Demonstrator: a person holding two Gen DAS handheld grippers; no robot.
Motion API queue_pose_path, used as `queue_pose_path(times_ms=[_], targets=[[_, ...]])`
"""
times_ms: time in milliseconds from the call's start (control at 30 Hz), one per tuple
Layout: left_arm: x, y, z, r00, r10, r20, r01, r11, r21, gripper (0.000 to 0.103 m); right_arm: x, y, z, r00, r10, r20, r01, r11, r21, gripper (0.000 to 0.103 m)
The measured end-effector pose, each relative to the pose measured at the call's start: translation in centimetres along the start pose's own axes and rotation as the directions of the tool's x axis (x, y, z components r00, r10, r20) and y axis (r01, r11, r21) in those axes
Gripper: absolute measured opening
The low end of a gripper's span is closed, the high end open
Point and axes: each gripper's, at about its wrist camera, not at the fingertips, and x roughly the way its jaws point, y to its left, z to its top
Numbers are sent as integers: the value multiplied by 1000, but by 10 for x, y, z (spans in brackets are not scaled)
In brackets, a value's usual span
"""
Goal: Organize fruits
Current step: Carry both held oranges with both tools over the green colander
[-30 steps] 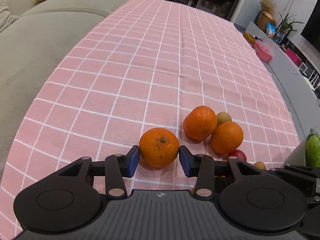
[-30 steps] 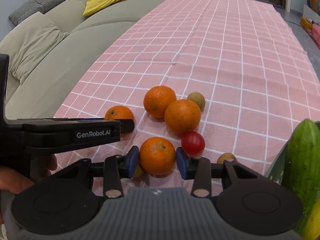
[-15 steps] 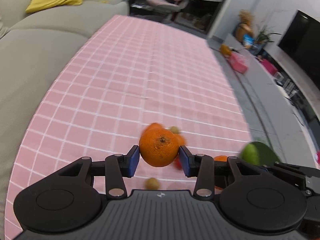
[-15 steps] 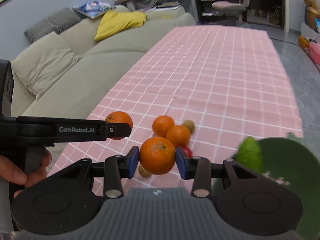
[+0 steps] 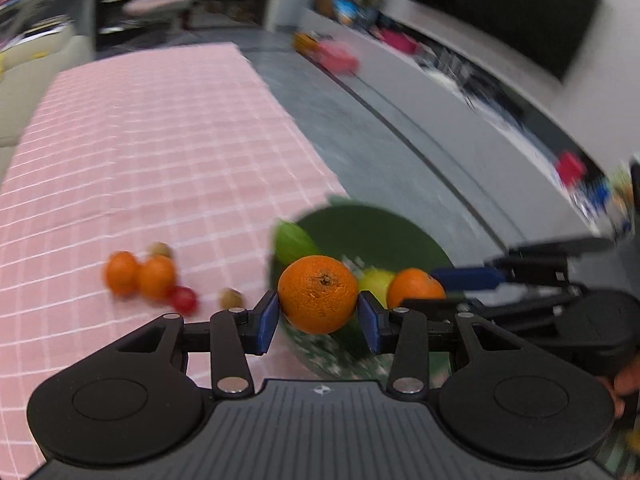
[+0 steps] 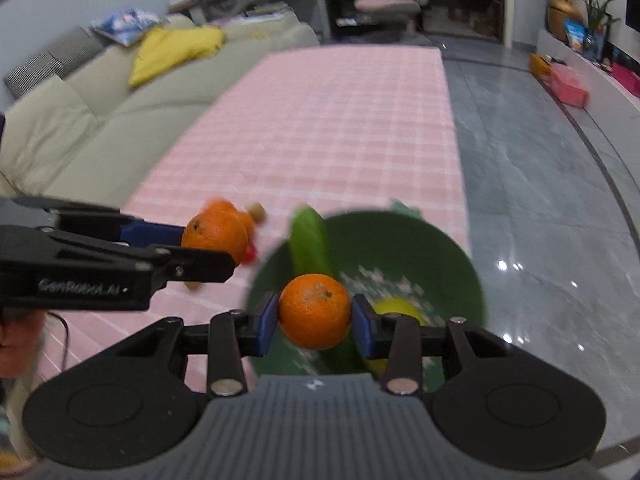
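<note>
The left gripper (image 5: pixel 318 316) has its fingers (image 5: pixel 266 322) clenched on an orange (image 5: pixel 318 294), which sits square between the blue pads, stem scar facing the camera. The right gripper (image 6: pixel 314 322) grips a second orange (image 6: pixel 314 311) the same way. Both fruits are lifted clear of the pink checked cloth (image 5: pixel 160 152), and the green bowl (image 6: pixel 440 256) lies below and just beyond each pair of fingers. In the bowl, behind the right fingers, are a cucumber (image 6: pixel 308 240) and a yellow fruit (image 6: pixel 396 309).

The step in hand looks like carrying both oranges to the bowl. To do it well, bring each orange over a bare part of the bowl and lower it close to the bottom before letting go, so it does not bounce out or hit the cucumber. The grippers are near each other, so release one, draw it away, then release the other. Open the fingers gently and lift straight up.

Left of the left fingers, on the cloth, remain two oranges (image 5: pixel 138 276), a red fruit (image 5: pixel 183 299) and two small brown fruits (image 5: pixel 231 298).
</note>
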Motion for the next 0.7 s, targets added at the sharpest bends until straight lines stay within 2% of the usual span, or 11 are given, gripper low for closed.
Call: queue_pose_path(times_ms=[167,400,700], targets=[[28,-15,-4,993,-42,-113,49,997,60,48,8,-16,-10,996,-23,-91,21,1000,-21,37],[53,-21,-10,966,-74,-246,99,991,90,49,31,-24,-15,979,-3,-204,-18,995,-102,37],[69,-23,-7,942,-92,-322,141,981,132,49,60,-29,-12,948,42,-317,-84,989,-120,37]])
